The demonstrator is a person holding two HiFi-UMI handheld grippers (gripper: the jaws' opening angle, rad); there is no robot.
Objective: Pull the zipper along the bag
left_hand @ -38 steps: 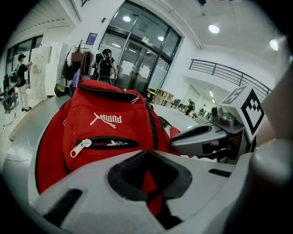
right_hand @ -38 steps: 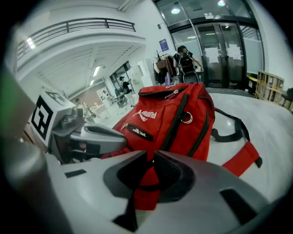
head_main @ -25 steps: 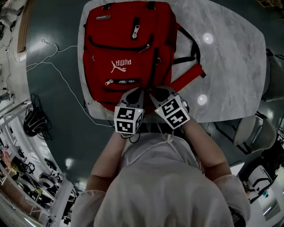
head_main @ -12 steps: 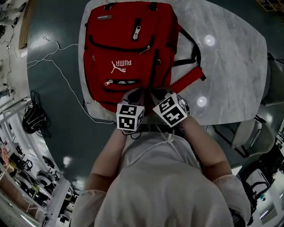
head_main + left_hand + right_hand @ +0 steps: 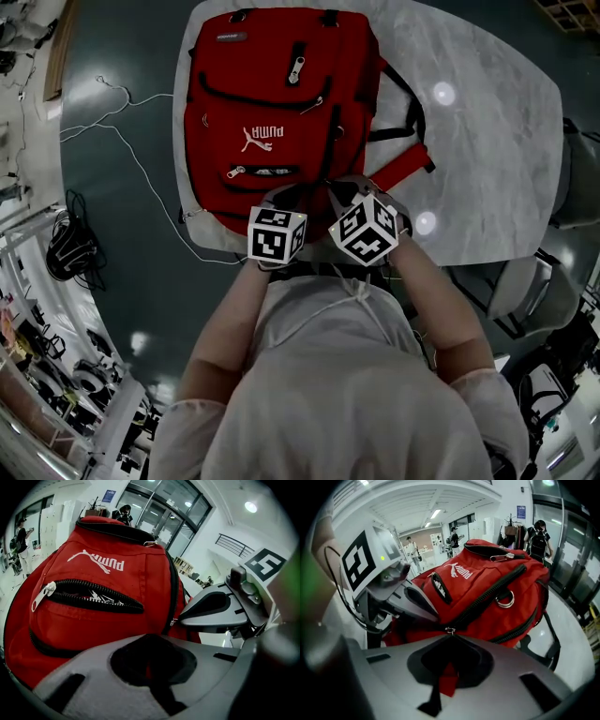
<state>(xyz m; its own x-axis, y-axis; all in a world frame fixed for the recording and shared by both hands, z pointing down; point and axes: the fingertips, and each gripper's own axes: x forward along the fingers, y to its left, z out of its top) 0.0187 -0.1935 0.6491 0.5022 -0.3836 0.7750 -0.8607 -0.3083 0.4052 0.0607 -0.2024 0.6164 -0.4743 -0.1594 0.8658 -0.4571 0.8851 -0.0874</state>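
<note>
Left tongs [image 5: 284, 197] edged forward, gripping bag [image 5: 272, 94], right tongs [image 5: 339, 189] gripping zipper [image 5: 450, 630], bag lengthwise away

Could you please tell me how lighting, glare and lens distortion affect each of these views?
Head view: dim overall, with two lamp glare spots on the marble table; the red backpack reads clearly. Left gripper view: strong fisheye bend, black corners, a green smear at the right edge, near jaws soft. Right gripper view: same fisheye, bright ceiling strips, backpack sharp, jaws blurred.
</note>
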